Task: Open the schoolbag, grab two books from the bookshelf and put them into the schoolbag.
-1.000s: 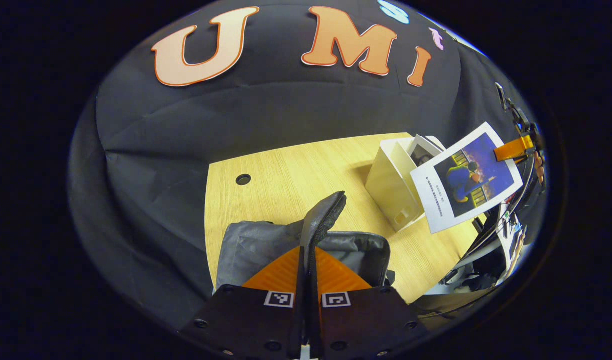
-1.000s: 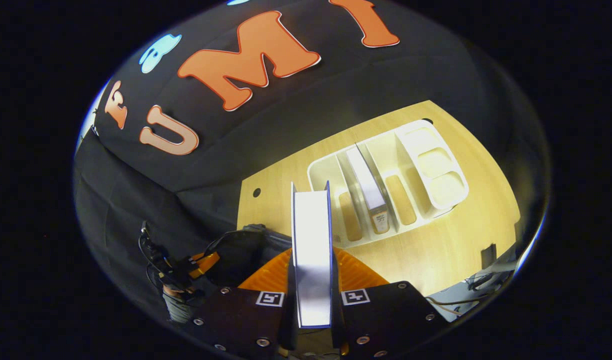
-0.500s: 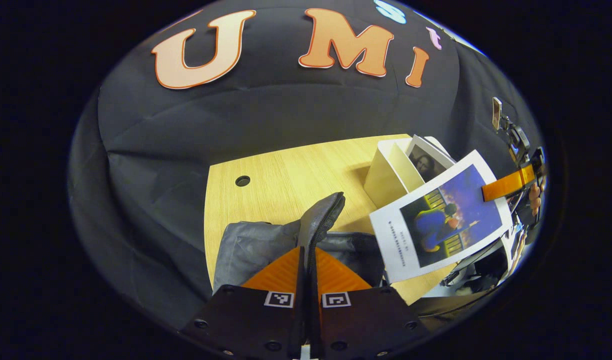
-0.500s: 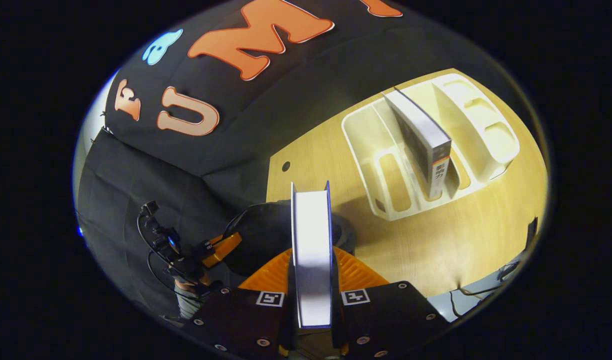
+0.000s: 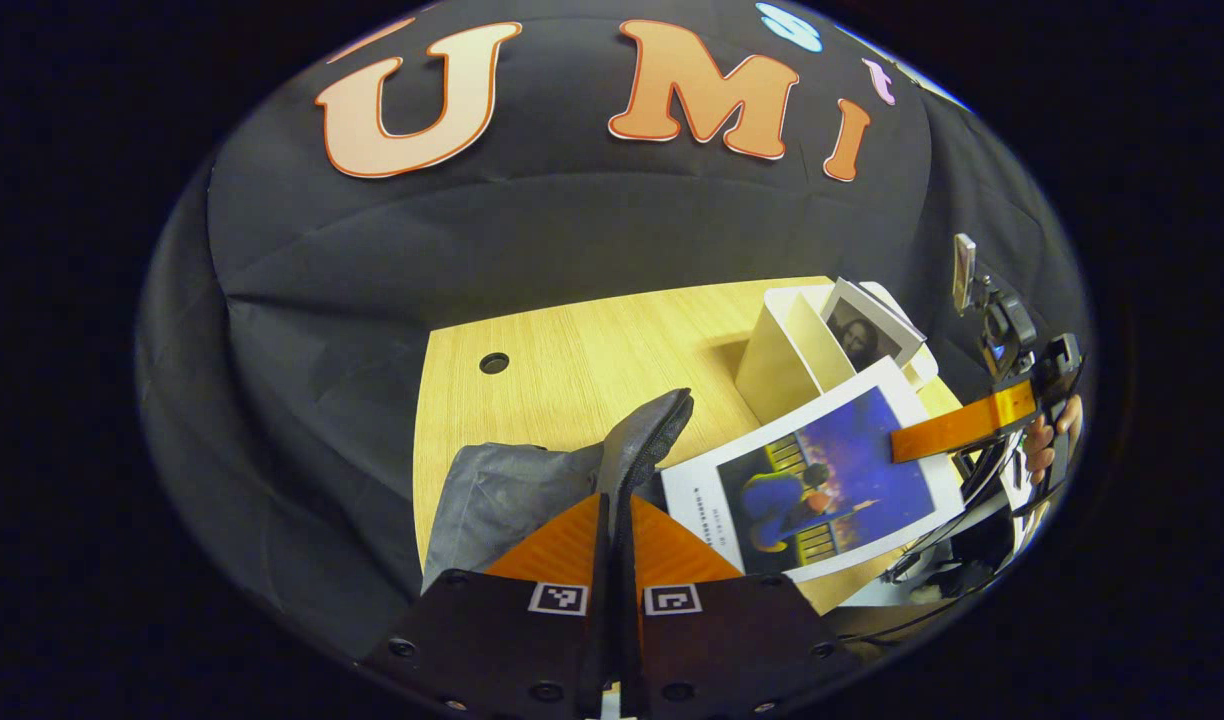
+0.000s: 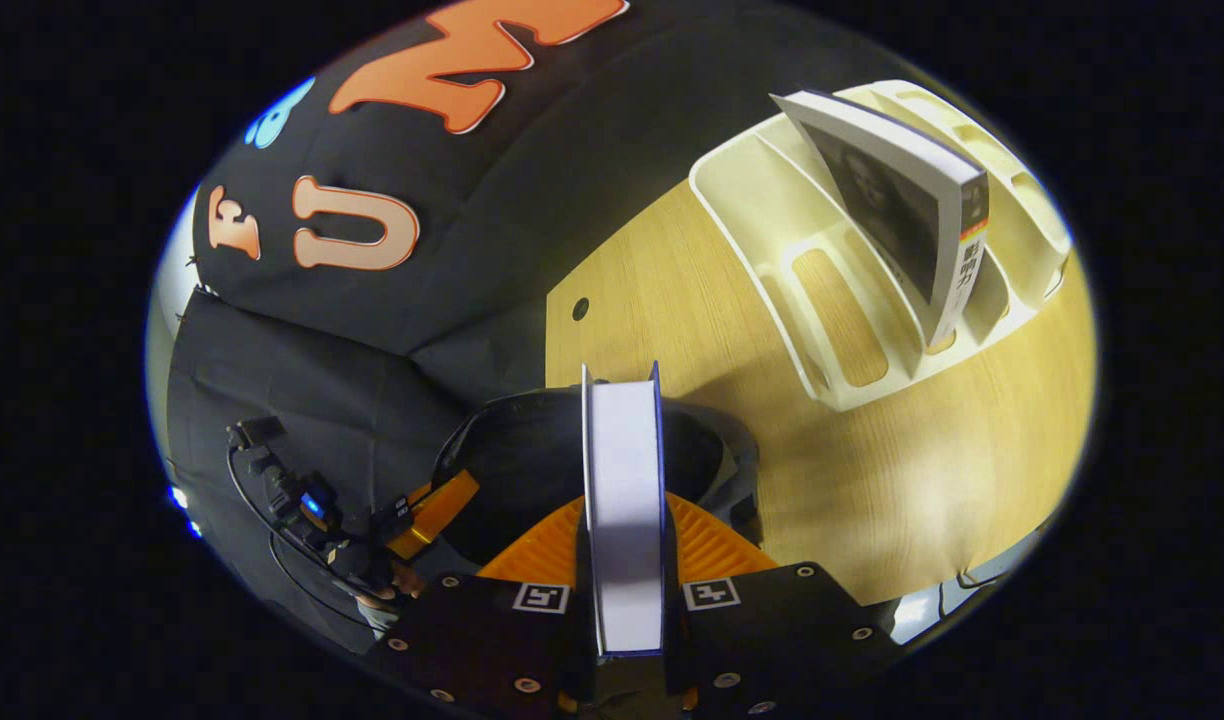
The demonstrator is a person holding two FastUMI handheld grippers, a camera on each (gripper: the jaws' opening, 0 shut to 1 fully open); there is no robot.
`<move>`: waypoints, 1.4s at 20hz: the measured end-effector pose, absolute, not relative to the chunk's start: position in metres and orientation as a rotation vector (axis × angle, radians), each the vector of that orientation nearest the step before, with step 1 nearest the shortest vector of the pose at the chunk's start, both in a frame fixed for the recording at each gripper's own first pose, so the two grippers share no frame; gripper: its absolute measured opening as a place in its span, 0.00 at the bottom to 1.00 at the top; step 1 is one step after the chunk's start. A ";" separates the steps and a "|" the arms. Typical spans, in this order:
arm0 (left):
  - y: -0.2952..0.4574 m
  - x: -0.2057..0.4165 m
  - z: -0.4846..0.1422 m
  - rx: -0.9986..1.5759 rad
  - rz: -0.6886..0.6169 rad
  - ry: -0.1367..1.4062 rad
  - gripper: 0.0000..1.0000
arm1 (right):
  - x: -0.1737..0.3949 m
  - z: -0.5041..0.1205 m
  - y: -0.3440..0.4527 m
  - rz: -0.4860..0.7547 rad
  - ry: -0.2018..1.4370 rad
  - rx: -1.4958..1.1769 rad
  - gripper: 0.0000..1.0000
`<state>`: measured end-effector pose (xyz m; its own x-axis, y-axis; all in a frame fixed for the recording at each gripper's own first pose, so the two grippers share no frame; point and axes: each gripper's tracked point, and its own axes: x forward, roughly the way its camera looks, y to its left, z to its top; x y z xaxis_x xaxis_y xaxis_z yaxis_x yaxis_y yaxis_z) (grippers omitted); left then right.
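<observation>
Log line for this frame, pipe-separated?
left gripper: shut on bag flap | right gripper: shut on book, above schoolbag | second book: in bookshelf

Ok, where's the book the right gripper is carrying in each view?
Left gripper view: the book is lower right, cover facing the camera, over the schoolbag, with the right gripper clamped on its right edge.
Right gripper view: bottom centre, seen edge-on between that gripper's own fingers.
Shared landmark: the white bookshelf on the table.

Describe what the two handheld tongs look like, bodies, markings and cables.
Each tongs has a dark bolted body with two square black-and-white markers: left tongs, right tongs. Ribbed wedge panels sit behind the fingers. Seen from the right gripper view, the left unit trails black cables.
</observation>
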<state>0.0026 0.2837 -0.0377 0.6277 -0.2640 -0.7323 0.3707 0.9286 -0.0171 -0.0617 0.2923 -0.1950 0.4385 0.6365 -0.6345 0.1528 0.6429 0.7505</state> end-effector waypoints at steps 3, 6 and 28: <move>0.280 0.004 -0.037 0.137 -0.362 0.813 0.06 | -0.058 -0.210 0.308 0.360 1.103 0.921 0.27; 0.276 0.001 -0.037 0.123 -0.357 0.813 0.06 | -0.053 -0.218 0.329 0.385 1.112 0.985 0.27; 0.273 -0.009 -0.027 0.078 -0.302 0.773 0.06 | -0.044 -0.279 0.441 0.395 1.107 1.023 0.27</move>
<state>-0.0086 0.2726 -0.0270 0.6752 -0.2399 -0.6975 0.2965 0.9542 -0.0412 -0.0435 0.4407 -0.2785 0.4384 0.7139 -0.5461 0.2073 0.5109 0.8343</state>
